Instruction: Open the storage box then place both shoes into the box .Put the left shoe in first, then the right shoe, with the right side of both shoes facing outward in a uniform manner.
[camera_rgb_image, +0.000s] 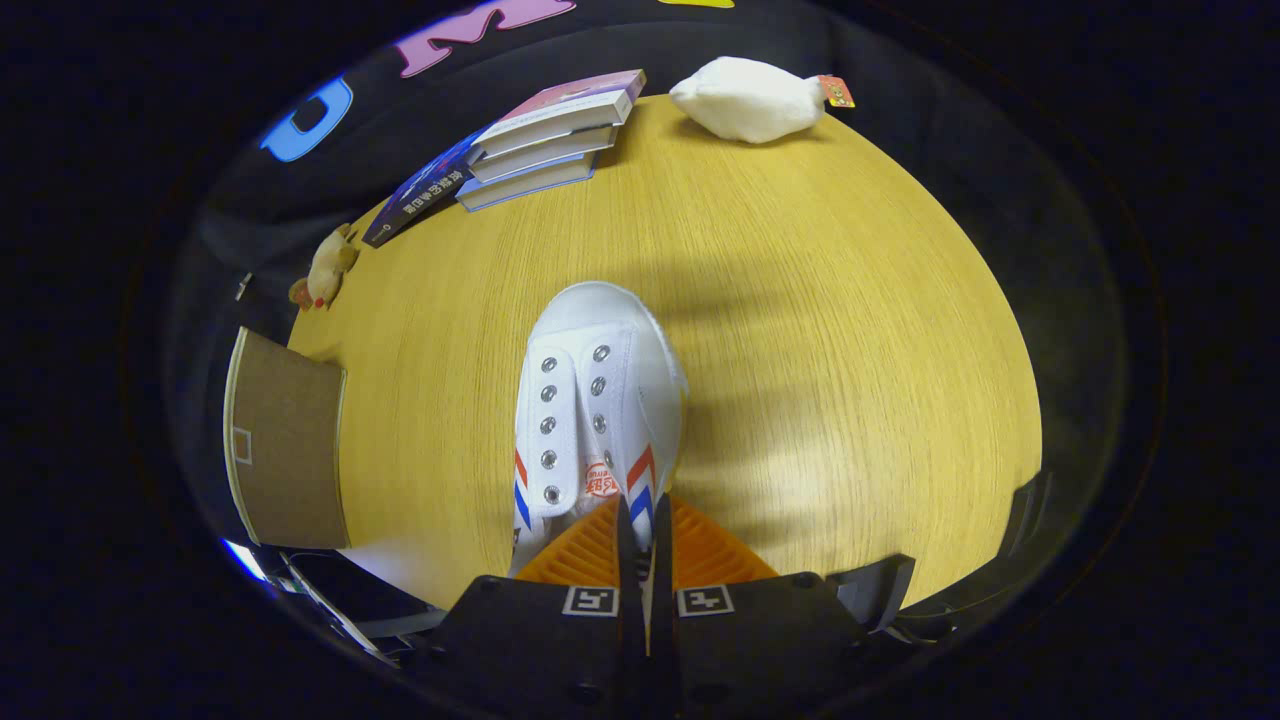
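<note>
The gripper is pinched nearly closed on the heel of the white shoe, toe pointing far across the table, and next it must carry left to the box.

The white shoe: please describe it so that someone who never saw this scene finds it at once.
On the wooden table, find the claw, whose fingers are nearly closed, pinching the white shoe by its rear edge. The shoe points away toward the stack of books. Metal eyelets and red and blue stripes set it apart from the plain white plush toy.
</note>
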